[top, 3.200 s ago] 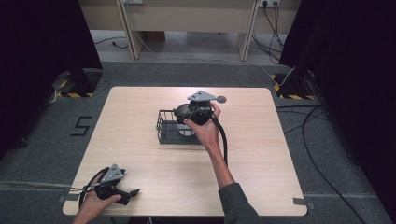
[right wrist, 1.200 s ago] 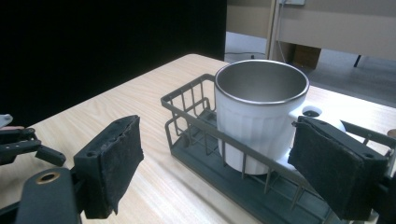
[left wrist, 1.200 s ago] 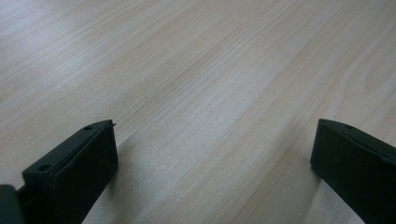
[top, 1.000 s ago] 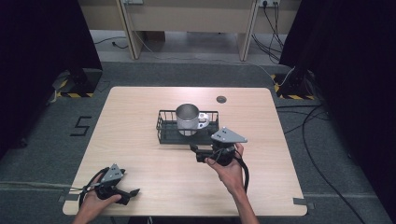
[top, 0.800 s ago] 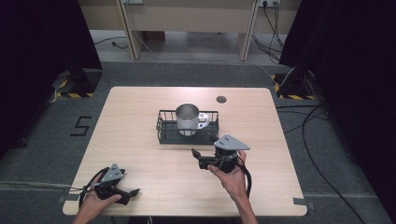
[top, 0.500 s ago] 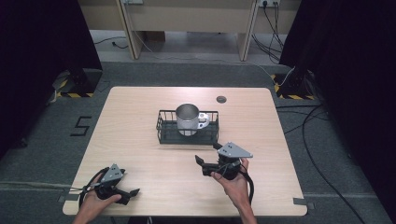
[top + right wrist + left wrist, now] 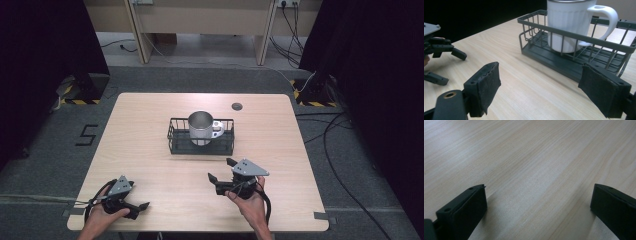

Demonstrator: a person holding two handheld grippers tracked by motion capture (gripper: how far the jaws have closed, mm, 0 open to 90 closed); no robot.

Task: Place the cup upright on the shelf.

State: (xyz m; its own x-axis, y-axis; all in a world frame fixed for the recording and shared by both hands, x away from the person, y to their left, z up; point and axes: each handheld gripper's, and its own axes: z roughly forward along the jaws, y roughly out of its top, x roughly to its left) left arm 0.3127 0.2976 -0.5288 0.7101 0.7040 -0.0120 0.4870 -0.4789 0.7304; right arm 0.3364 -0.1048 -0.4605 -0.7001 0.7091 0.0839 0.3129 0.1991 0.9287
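Right gripper (image 7: 220, 170), held in a hand (image 7: 249, 202) near the front edge of the pale wooden table (image 7: 150, 115): black jaws spread wide, nothing between them, pointing left and slightly away toward the basket. Grey three-cornered plate on top, black cable looping down beside the wrist. Just beyond the jaw tips, apart from them with bare wood between: dark grey wire basket (image 7: 176, 137), rectangular, sitting at the middle of the table. Upright inside it, toward its left-centre: white ribbed mug with a steel-lined inside (image 7: 201, 127), handle turned to the right along the basket's length.

Seen along the right gripper (image 7: 539, 87): padded black jaws standing well apart, empty, low over the table (image 7: 529, 100). Straight ahead the wire basket (image 7: 544, 53), near but untouched, the white mug (image 7: 566, 27) standing on its floor, handle to the right. Off to the left, the other gripper (image 7: 445, 65) with its fingers parted.

Left gripper (image 7: 142, 209), resting at the front left corner of the table in the other hand (image 7: 102, 217), well apart from basket and mug: jaws parted, holding nothing. Along the left gripper (image 7: 537, 195): two black jaws wide apart close above bare wood grain (image 7: 529, 157)

Farther off on the table: small dark round disc (image 7: 236, 106) near the far edge, behind and right of the basket
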